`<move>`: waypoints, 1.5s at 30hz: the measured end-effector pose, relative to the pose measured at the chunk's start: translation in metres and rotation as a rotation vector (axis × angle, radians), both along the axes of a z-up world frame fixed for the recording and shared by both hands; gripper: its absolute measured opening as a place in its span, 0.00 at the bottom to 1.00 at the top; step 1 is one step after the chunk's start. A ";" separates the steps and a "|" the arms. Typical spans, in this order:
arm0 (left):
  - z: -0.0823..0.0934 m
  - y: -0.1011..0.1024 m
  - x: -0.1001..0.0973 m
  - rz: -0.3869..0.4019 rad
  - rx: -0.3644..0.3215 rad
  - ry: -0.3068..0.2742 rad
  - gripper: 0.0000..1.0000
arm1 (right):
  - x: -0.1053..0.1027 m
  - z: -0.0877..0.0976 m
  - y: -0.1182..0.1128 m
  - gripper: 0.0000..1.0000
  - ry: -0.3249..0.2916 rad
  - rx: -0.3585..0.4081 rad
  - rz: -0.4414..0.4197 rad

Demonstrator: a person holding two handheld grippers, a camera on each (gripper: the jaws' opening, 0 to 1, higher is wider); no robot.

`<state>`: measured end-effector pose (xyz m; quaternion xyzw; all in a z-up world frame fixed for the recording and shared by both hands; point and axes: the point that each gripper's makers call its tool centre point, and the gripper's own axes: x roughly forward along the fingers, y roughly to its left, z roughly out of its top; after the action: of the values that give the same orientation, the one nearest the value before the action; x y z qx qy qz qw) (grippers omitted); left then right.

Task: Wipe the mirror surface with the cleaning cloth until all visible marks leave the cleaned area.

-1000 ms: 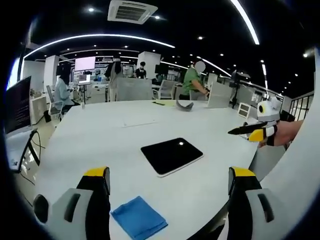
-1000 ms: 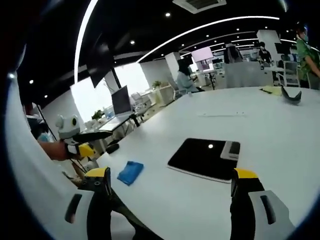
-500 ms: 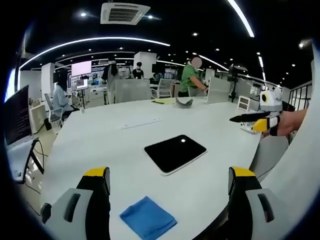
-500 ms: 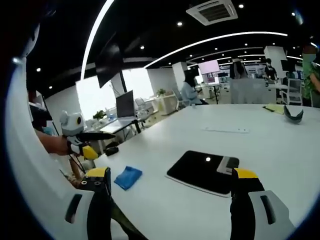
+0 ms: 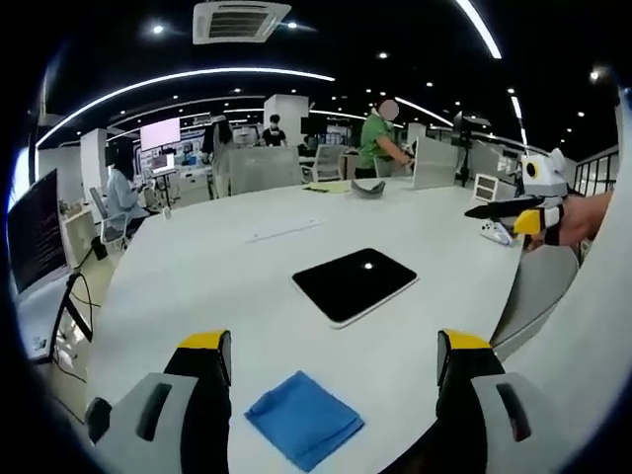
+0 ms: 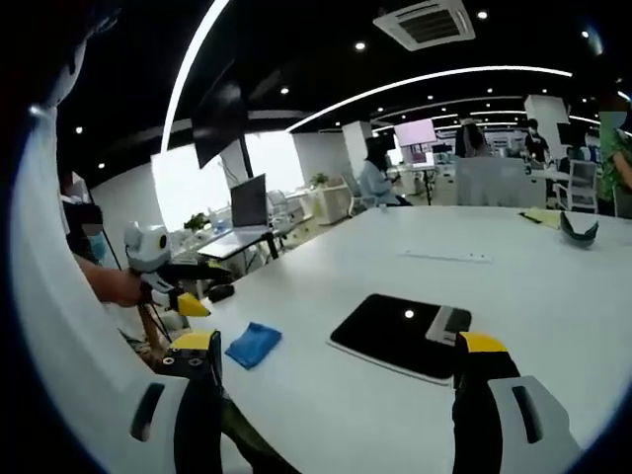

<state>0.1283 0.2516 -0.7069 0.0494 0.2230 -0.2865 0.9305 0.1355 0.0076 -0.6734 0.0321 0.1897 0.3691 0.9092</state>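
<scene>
L gripper (image 5: 334,360) held above the near edge of a big white table (image 5: 197,276), jaws wide apart w/ nothing between them, yellow tips up. Just ahead of it, between the two jaws in the left gripper view, lies the blue cleaning cloth (image 5: 303,419), flat on the table near the edge, slightly rumpled. Further in, about mid-table, sits the mirror (image 5: 355,283): a dark rectangular slab w/ a pale rim, lying flat, reflecting a ceiling light as a bright dot. Cloth and mirror are well apart, not touching.

R gripper (image 6: 336,360) also hovers over the table edge, jaws spread, empty. In the right gripper view the mirror (image 6: 400,335) lies ahead between the jaws, w/ a grey patch at its far right corner – reflection or object, can't tell. Cloth (image 6: 254,345) is off to the left of it, near the table edge, close to the left jaw.

Each gripper shows in the other's view: R gripper (image 5: 513,211) at far right of the left gripper view, held in a hand (image 5: 583,219), jaws seen side-on; L gripper (image 6: 183,286) at left of the right gripper view, gripped by a hand (image 6: 109,284).

Far side of table: a dark curved object (image 5: 364,186) and a yellowish sheet (image 5: 328,187). Beyond: open office w/ desks, monitors, several people (image 5: 377,138) standing or seated, ceiling strip lights, an AC vent (image 5: 240,20).
</scene>
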 end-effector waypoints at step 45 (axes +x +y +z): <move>-0.142 0.025 0.003 -0.015 0.141 0.160 0.44 | -0.017 0.001 -0.009 0.94 0.033 -0.057 -0.027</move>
<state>0.1313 0.2763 -0.8488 0.0936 0.3158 -0.2798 0.9018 0.1182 -0.0016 -0.6729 0.0146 0.2147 0.3506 0.9115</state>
